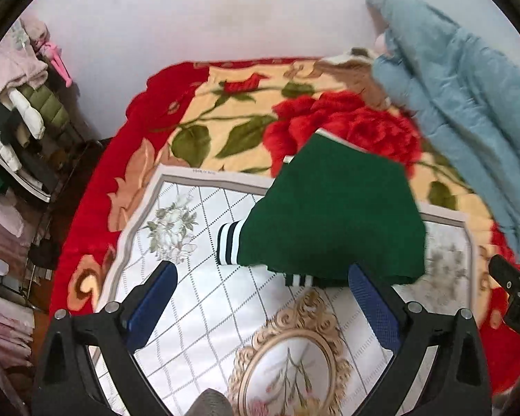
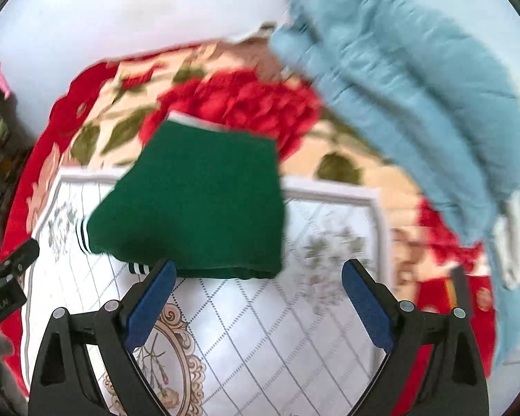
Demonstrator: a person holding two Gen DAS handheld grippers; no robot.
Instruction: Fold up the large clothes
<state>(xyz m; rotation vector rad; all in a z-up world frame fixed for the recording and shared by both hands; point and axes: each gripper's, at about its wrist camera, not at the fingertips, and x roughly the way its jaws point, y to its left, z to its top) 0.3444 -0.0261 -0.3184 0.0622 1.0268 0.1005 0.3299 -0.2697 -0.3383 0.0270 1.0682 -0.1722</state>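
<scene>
A green sweater (image 1: pixel 332 215) lies folded into a compact block on a white mat (image 1: pixel 204 242) with a diamond grid and flower prints. The mat is spread over a red rose blanket (image 1: pixel 232 104) on a bed. The sweater sits across the mat's far edge, its far part reaching onto the blanket. A striped cuff (image 1: pixel 228 244), white with dark bands, sticks out at the sweater's left side, and a second striped band shows at its near edge.

The left tool (image 1: pixel 261 301) hangs above the mat with its jaws spread wide and nothing between them; its blue pads (image 1: pixel 152 301) are clear of the cloth. From its camera the right pad overlaps the sweater's near corner in view, but whether it touches cannot be told.

The right tool (image 2: pixel 260 303) is likewise wide open and empty, above the mat just short of the sweater's (image 2: pixel 197 204) near edge. Its view is blurred.

A pale blue quilted garment (image 1: pixel 461 111) lies heaped on the blanket at the far right, apart from the sweater. Piles of clothes (image 1: pixel 20 79) sit on shelves left of the bed. Behind the bed is a plain white wall (image 1: pixel 190 17).
</scene>
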